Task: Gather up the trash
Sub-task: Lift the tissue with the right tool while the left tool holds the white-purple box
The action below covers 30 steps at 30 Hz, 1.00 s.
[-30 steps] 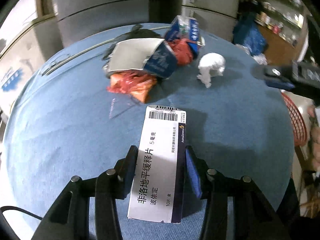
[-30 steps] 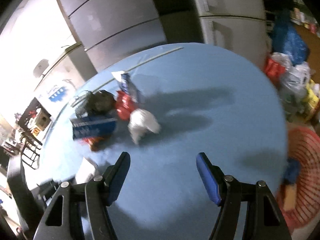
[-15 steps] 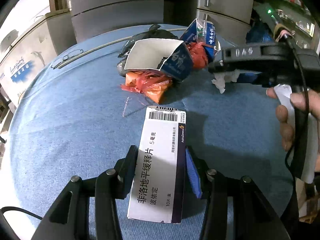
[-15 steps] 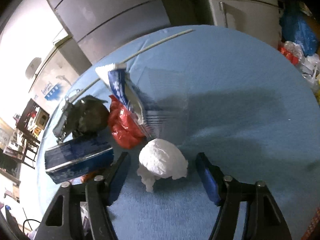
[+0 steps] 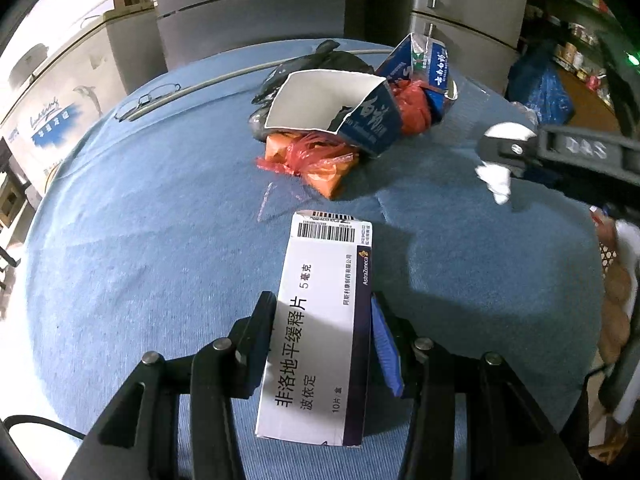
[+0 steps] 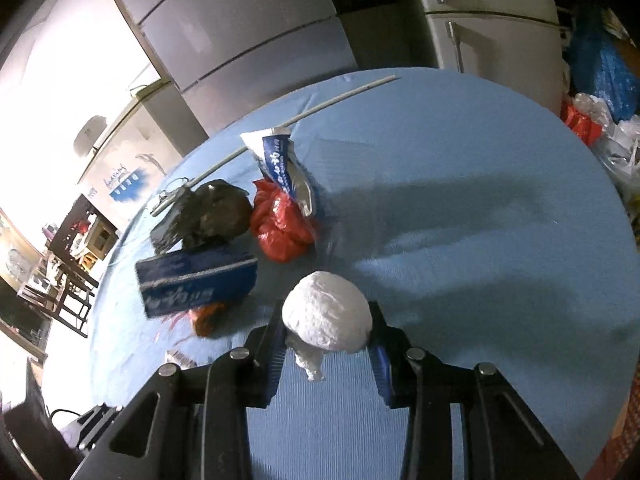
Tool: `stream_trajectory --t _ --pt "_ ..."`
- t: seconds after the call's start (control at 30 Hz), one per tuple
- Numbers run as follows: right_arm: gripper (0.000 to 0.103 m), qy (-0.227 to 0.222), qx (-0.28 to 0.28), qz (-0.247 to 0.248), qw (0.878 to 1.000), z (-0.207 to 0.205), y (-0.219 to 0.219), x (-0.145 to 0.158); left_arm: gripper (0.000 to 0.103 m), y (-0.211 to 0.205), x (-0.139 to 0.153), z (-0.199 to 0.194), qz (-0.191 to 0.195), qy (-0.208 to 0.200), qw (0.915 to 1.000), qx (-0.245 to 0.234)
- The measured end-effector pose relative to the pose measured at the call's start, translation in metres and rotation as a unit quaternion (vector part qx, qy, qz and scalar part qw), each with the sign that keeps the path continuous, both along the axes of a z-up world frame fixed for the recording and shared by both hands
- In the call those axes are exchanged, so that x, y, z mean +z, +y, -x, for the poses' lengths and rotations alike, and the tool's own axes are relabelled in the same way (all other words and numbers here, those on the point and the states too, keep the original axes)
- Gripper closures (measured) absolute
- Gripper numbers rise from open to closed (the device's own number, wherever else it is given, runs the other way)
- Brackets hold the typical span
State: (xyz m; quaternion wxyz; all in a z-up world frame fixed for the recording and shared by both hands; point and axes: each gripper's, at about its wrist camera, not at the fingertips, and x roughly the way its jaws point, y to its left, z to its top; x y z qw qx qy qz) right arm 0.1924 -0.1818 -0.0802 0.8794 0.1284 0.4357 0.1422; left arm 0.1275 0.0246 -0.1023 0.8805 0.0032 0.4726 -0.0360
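Observation:
My left gripper (image 5: 322, 312) is shut on a white medicine box (image 5: 320, 320) with Chinese print and a barcode, held over the blue table (image 5: 140, 240). My right gripper (image 6: 326, 330) is shut on a white crumpled paper ball (image 6: 326, 322), just above the table; it shows in the left wrist view (image 5: 500, 160) at the right, with the ball (image 5: 498, 178) between its fingers. A trash pile lies on the table: a torn blue carton (image 5: 360, 116), an orange-red plastic bag (image 5: 316, 160), a red bag (image 6: 280, 224), a black bag (image 6: 212, 212) and a blue milk carton (image 6: 286, 168).
Eyeglasses (image 5: 154, 96) and a long thin rod (image 6: 320, 106) lie at the table's far edge. Grey cabinets (image 6: 260, 32) stand behind it. A red basket (image 6: 628, 440) sits at the table's right side. Bags of clutter (image 6: 600, 80) are on the floor at right.
My right gripper moved up to the paper ball and closed on it. My left gripper kept hold of the medicine box and turned slightly, so the pile sits more central.

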Motion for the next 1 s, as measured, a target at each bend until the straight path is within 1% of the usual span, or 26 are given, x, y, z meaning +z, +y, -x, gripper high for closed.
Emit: stream_trajectory --t 0.3,0.43,0.53,1.0 --pt "0.063 -0.012 -0.004 0.006 1.0 0.041 -0.012 0.004 0.055 -0.004 0.002 0.017 0.0 0.003 0.9999 0.01" --pt "0.063 -0.028 -0.002 0.018 0.999 0.063 -0.014 0.01 0.055 -0.007 0.001 0.021 -0.002 0.003 0.9999 0.011" --pt "0.063 -0.035 0.0 0.023 0.999 0.071 -0.013 0.013 0.055 -0.008 0.003 0.025 -0.003 0.0 0.9999 0.012" --pt "0.063 -0.054 0.003 0.014 0.998 0.093 -0.012 0.019 0.055 -0.012 0.02 0.044 -0.013 -0.022 0.9995 0.02"
